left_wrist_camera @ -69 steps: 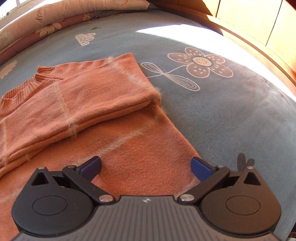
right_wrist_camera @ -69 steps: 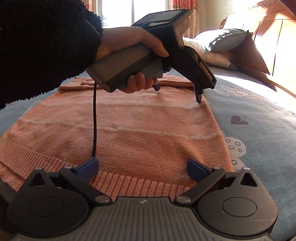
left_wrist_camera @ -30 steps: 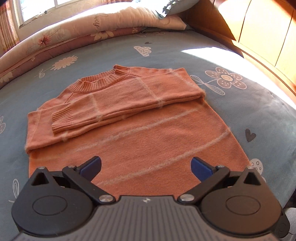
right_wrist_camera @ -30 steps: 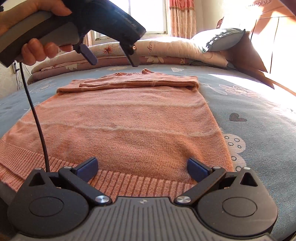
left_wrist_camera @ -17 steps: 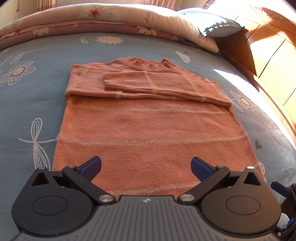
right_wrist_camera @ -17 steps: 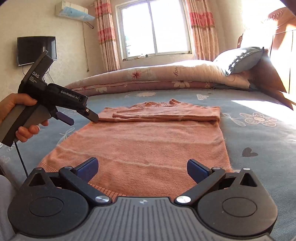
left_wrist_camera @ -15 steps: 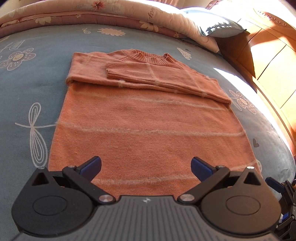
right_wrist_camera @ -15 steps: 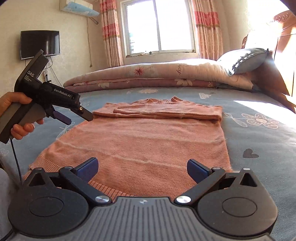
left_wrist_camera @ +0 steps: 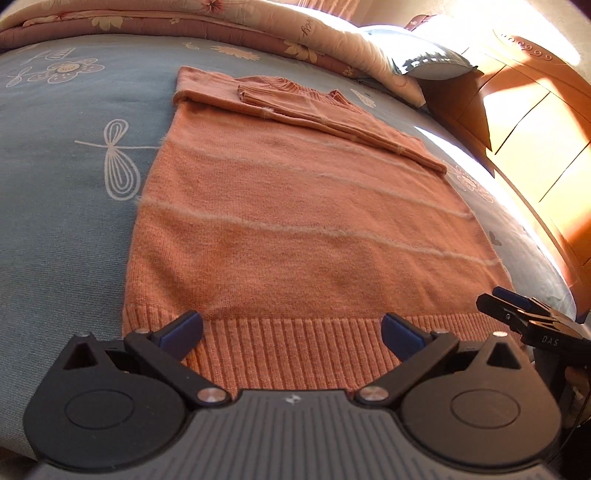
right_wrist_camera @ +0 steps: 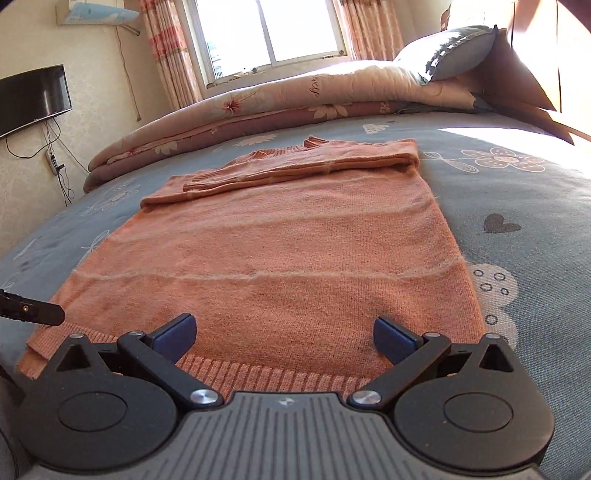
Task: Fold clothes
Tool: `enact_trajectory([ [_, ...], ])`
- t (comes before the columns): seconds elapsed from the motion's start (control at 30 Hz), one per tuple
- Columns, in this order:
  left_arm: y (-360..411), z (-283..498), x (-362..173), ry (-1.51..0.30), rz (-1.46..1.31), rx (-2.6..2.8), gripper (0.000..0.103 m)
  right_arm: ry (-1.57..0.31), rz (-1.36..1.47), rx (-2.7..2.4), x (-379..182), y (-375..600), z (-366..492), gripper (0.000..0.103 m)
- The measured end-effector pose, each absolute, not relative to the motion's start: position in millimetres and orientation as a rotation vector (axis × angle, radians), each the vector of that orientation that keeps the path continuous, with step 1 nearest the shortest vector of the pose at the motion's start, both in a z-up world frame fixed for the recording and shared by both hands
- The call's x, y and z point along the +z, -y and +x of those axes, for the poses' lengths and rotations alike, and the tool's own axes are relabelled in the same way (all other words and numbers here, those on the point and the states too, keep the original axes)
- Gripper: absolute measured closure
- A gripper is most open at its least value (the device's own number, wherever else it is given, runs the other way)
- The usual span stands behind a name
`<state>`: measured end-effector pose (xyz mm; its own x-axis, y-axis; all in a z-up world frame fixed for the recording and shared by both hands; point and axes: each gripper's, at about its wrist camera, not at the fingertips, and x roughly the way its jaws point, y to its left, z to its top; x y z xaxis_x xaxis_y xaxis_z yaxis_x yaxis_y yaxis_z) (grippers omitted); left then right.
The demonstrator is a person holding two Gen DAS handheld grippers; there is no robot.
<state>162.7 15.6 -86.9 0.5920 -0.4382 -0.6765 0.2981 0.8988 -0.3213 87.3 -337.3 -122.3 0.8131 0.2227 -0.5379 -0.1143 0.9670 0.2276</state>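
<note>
Left wrist view. The orange sweater (left_wrist_camera: 295, 206) lies flat on the bed (left_wrist_camera: 66, 155), collar toward the far edge where the rolled quilt (left_wrist_camera: 258, 33) sits, ribbed hem (left_wrist_camera: 295, 343) toward the near edge. Both sleeves (left_wrist_camera: 332, 118) are folded across the chest, one over the other. The left tongs (left_wrist_camera: 291, 328) hang over the hem with jaws spread wide, nothing between them. The right tongs (left_wrist_camera: 517, 314) poke in from the right, just off the hem's right corner; from this angle their gap cannot be read.

Right wrist view. Same sweater (right_wrist_camera: 280, 251), sleeves (right_wrist_camera: 303, 162) stacked at the far end, hem (right_wrist_camera: 277, 373) closest. The right tongs (right_wrist_camera: 282, 334) are parted wide and empty above the hem. A black tip of the left tongs (right_wrist_camera: 33, 312) shows at the left border, near the hem's left corner.

Risks, as judged: the knit is soft and fuzzy, so a pinch at the hem may catch only the top layer and leave the back panel behind. Lifting the two corners unevenly would skew the fold, and dragging the body could slide the stacked sleeves off the chest.

Hard to make out: the near edge of the hem is covered by the tongs' bodies in both views. The bed's near edge is cut off. Whether the tongs touch the fabric cannot be told.
</note>
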Motion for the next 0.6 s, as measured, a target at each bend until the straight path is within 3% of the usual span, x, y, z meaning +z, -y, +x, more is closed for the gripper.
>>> enact_trajectory([
  [0.17,-21.9,150.9,-75.6,-0.752,-0.182,-0.441,0.001,-0.593,0.160,0.170,-124.1,334.4,87.2,0.000],
  [0.37,-21.1,190.5,-97.7,-0.842,-0.180,-0.336,0.001,-0.589,0.131,0.153,-125.9,332.1,87.8,0.000],
  [0.6,-27.8,177.1,-108.4,-0.793,-0.078,-0.347,0.001,-0.585,0.099,0.134,-128.0,329.5,88.5,0.000],
])
